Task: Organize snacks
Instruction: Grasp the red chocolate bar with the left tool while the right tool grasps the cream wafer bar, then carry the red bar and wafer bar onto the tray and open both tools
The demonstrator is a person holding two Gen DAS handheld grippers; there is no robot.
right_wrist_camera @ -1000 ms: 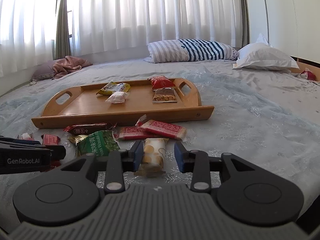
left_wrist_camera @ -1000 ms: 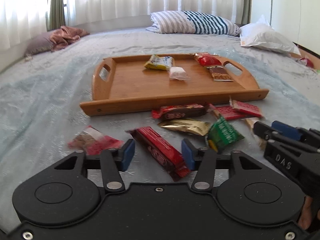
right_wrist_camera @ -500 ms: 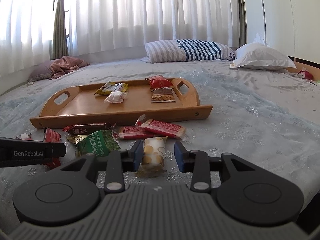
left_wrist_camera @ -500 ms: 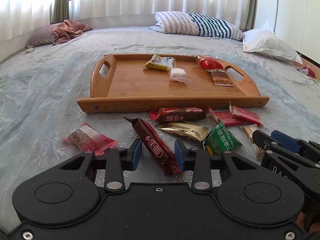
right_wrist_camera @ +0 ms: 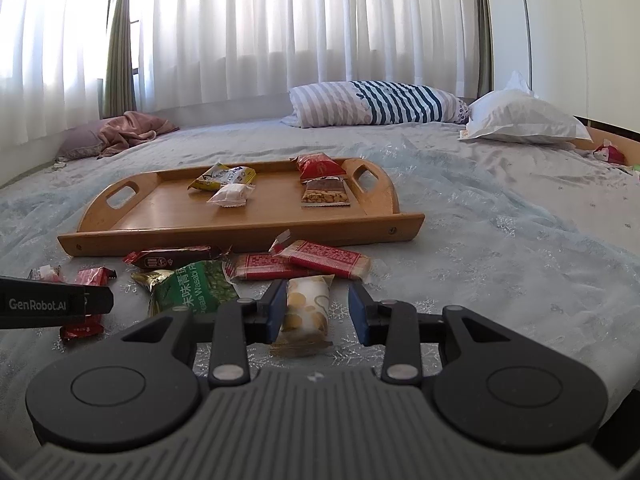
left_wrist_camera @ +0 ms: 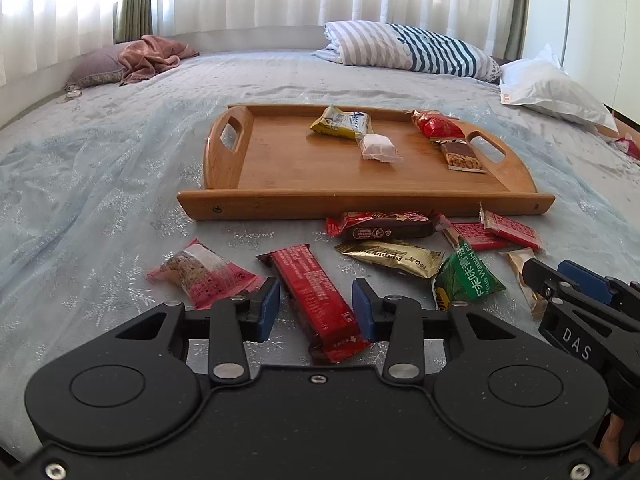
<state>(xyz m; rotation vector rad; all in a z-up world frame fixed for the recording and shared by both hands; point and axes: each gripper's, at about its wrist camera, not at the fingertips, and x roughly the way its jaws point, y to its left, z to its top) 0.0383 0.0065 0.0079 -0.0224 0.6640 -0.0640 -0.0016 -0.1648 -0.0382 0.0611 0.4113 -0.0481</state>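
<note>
A: Left wrist view — the left gripper (left_wrist_camera: 314, 306) straddles the red chocolate bar (left_wrist_camera: 316, 300) lying on the bedspread (left_wrist_camera: 100, 208). Jaws easing apart; a gap shows on the left pad (left_wrist_camera: 267, 308), while the right pad sits at the wrapper's edge, contact unclear. Print on the bar too small to read.

B: And the right gripper (right_wrist_camera: 318, 310)?

A: Loosened too, around a cream, gold-dotted packet (right_wrist_camera: 307, 307). Left pad is close against it, right pad stands clear. The packet's near end is hidden by the gripper body.

B: Anything legible?

A: "Wasabi" on the green pea packet (right_wrist_camera: 198, 286), partly cut off. "GenRobot.AI" on the left gripper's side, "DAS" on the right gripper's.

B: Tray?

A: The wooden tray (left_wrist_camera: 288, 168) holds four snacks: yellow packet (left_wrist_camera: 340, 122), white wrapped sweet (left_wrist_camera: 378, 147), red bag (left_wrist_camera: 436, 126), nut bar (left_wrist_camera: 462, 156). All other snacks lie loose before its near rim.
</note>
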